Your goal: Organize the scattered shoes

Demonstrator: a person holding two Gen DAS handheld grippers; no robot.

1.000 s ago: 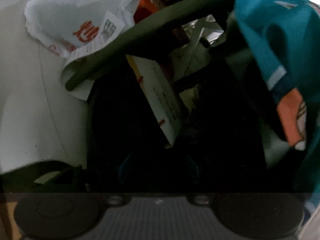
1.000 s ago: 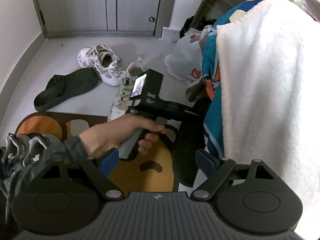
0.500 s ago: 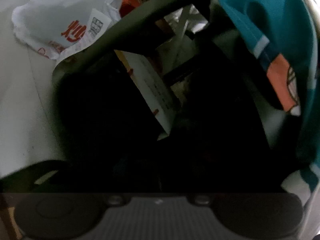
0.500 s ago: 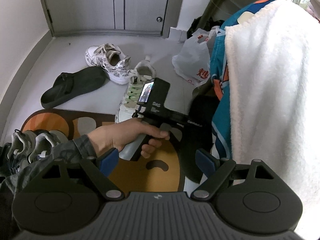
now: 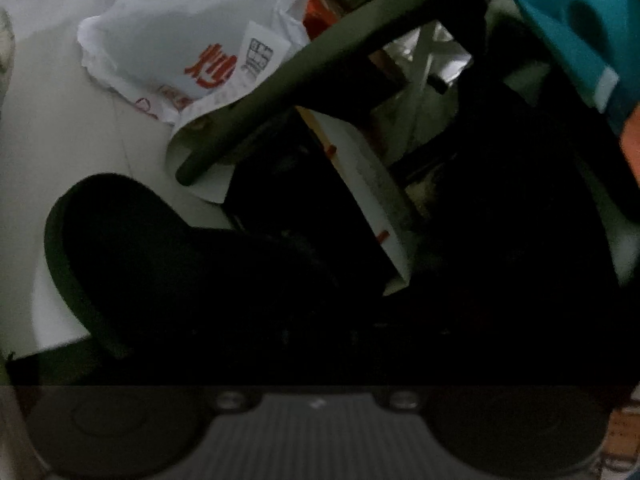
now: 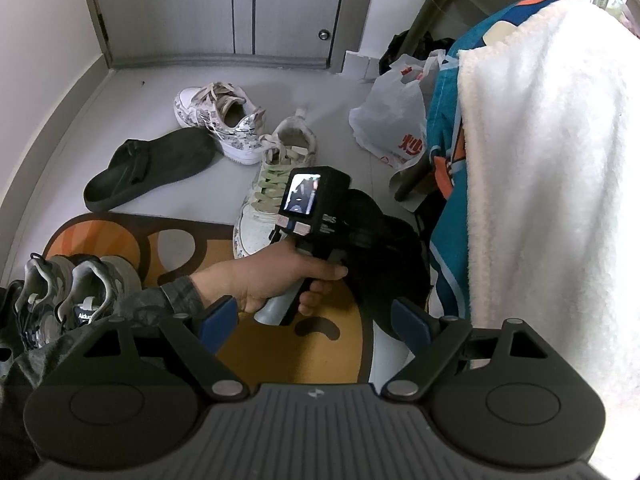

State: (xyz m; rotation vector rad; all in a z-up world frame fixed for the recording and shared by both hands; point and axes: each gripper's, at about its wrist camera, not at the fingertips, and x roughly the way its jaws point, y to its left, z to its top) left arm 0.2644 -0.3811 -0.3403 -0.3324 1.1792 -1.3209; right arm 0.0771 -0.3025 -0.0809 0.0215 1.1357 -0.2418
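Beside the mat [image 6: 120,236], black slipper [image 6: 384,256] newly raised in closing left hand-held gripper [image 6: 360,224].

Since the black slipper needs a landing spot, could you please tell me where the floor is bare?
Bare floor lies between the door and patterned sneaker; the mat is free below the hand. Crowded: around the plastic bag.

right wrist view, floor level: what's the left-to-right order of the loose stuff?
Grey sneakers → dark slipper → patterned white sneaker → green-laced sneaker → white plastic bag → teal blanket → white towel.
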